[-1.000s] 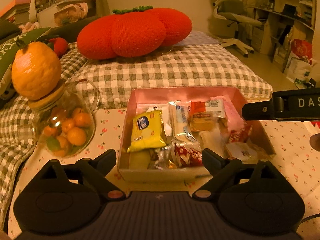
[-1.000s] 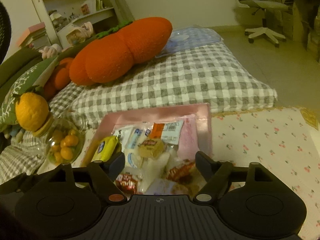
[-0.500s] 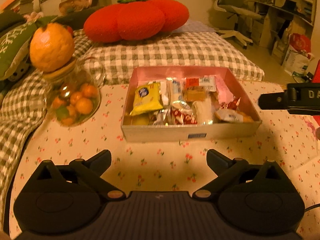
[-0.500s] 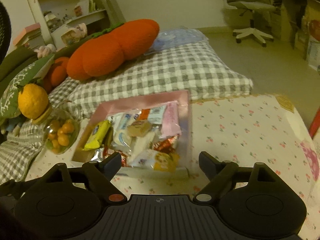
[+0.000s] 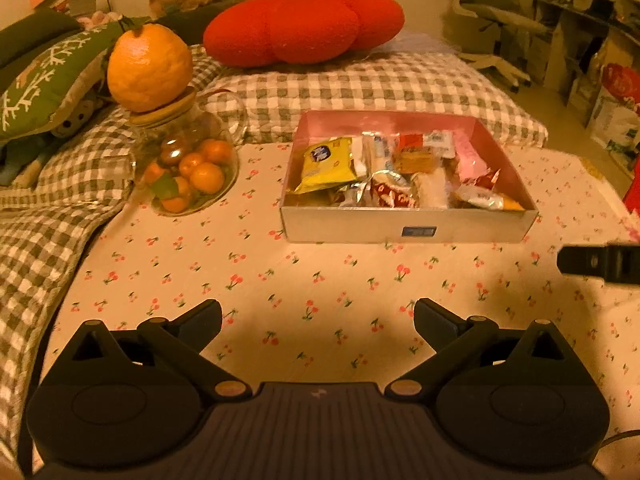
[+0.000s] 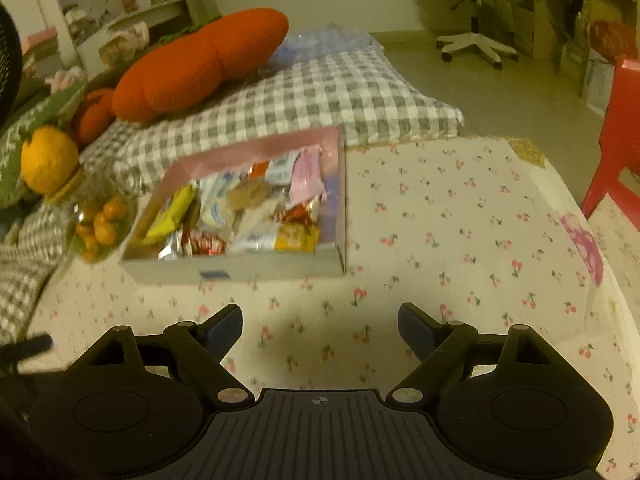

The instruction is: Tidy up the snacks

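A tabletop covered with a cherry-print cloth was seen in a dim, warm-lit room, with a grey-and-white checked cushion laid along its far edge and an office chair standing on the floor beyond. A large red tomato-shaped pillow was rested on the cushion. On the far part of the cloth, a shallow pink-lined box was placed, and the snacks were gathered inside it: a yellow snack packet was laid at its left end, a pink wrapper towards its right, and a red-and-white wrapped sweet near the front wall, among other packets too crowded to be told apart. Just left of the box, apart from it, a glass jar filled with small oranges was stood, and a large orange fruit was perched on its lid. A red chair was seen at the table's right side.

The left gripper was held above bare cloth, well short of the box, its jaws spread wide with nothing between them. The right gripper was likewise held over the cloth, nearer the box's right front corner, its jaws parted wide and empty. A blurred black bar, probably part of the right gripper, was caught at the right edge of the left wrist view.
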Available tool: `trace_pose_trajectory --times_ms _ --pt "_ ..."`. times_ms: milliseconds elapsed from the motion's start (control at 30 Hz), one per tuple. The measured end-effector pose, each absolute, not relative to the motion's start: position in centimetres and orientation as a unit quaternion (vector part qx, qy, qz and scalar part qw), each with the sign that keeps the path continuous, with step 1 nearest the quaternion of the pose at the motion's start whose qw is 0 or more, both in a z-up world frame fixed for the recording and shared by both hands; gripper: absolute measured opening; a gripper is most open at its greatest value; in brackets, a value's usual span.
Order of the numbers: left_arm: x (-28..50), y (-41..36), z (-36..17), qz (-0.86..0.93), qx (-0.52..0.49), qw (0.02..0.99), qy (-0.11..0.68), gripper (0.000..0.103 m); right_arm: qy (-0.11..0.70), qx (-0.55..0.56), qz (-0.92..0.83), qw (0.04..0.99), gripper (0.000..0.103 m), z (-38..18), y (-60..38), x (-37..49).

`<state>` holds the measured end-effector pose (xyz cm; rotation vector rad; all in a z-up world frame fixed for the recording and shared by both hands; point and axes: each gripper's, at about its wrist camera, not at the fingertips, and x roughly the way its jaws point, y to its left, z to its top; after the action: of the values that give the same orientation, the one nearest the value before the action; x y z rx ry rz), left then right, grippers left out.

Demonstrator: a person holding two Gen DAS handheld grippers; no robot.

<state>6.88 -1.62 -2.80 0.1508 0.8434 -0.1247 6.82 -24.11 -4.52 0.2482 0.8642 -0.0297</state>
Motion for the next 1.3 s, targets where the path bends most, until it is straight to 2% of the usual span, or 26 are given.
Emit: trace_pose_trajectory --times_ms 200,400,500,1300 --pt "5.8 -1.6 -2.0 -0.049 0.063 0.907 0.414 0.102 0.408 0.063 -0.003 0.911 0.088 -3.1 -22.3 5.2" --pt "4.5 -1.9 -1.2 -0.039 0.065 0.911 0.405 0.103 0.393 0.065 0.007 0.917 0.088 -1.6 -21.4 4.1" --pt "4.3 -1.8 -1.1 -0.031 0.064 0.911 0.406 0.102 0.387 0.063 0.01 0.92 0.094 -1.2 -21.0 3.9" --pt "3.6 -1.7 -0.6 -0.012 0.039 0.915 0.401 0.102 0.382 0.045 0.015 0.923 0.094 -1.2 -20.0 3.3"
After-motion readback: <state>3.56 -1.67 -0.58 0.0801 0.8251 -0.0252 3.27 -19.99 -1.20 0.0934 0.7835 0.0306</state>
